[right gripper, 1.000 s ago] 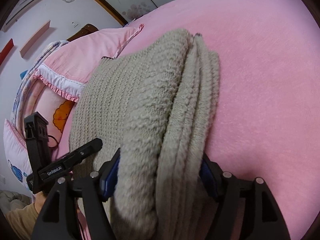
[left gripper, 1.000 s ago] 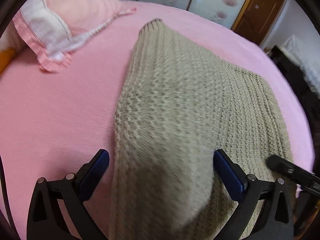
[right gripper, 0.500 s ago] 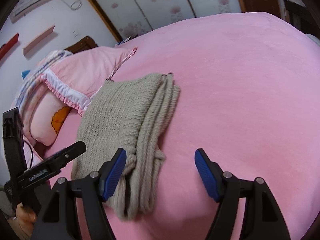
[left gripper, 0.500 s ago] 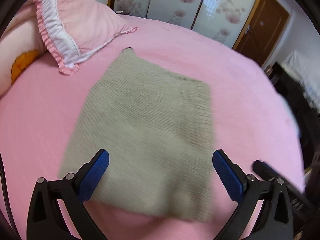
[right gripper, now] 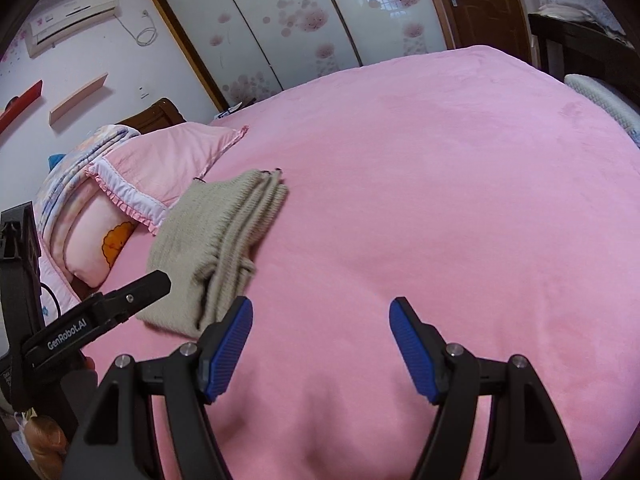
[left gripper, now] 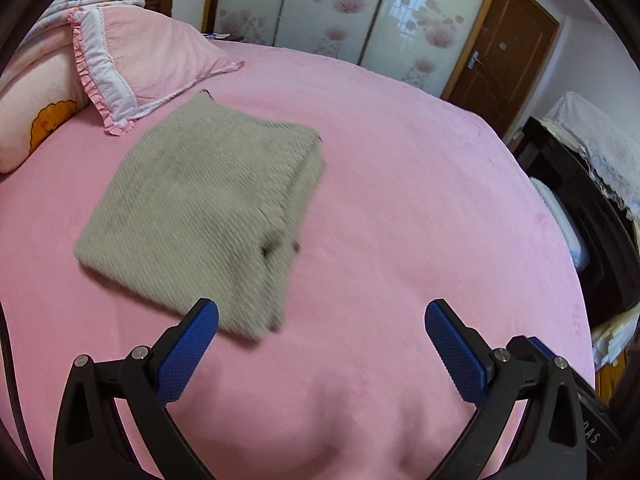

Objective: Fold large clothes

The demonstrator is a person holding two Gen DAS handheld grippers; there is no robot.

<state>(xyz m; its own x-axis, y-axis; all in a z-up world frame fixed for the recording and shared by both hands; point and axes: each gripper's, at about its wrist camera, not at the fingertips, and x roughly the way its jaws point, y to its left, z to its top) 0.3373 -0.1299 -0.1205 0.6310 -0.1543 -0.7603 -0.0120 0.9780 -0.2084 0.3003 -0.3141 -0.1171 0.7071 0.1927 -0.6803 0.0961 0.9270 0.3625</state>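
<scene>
sweater (left gripper: 208, 196): soft, thick, limp | take by folded edge | left tool (left gripper: 320, 344), right tool (right gripper: 320, 344): spread, empty

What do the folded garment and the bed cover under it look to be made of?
Folded garment: chunky grey-beige knit, likely wool or acrylic; ribbed stitch rows show and its stacked layers sit thick. Bed cover: pink, matte, softly fuzzy, probably fleece or plush; no weave shows.
</scene>
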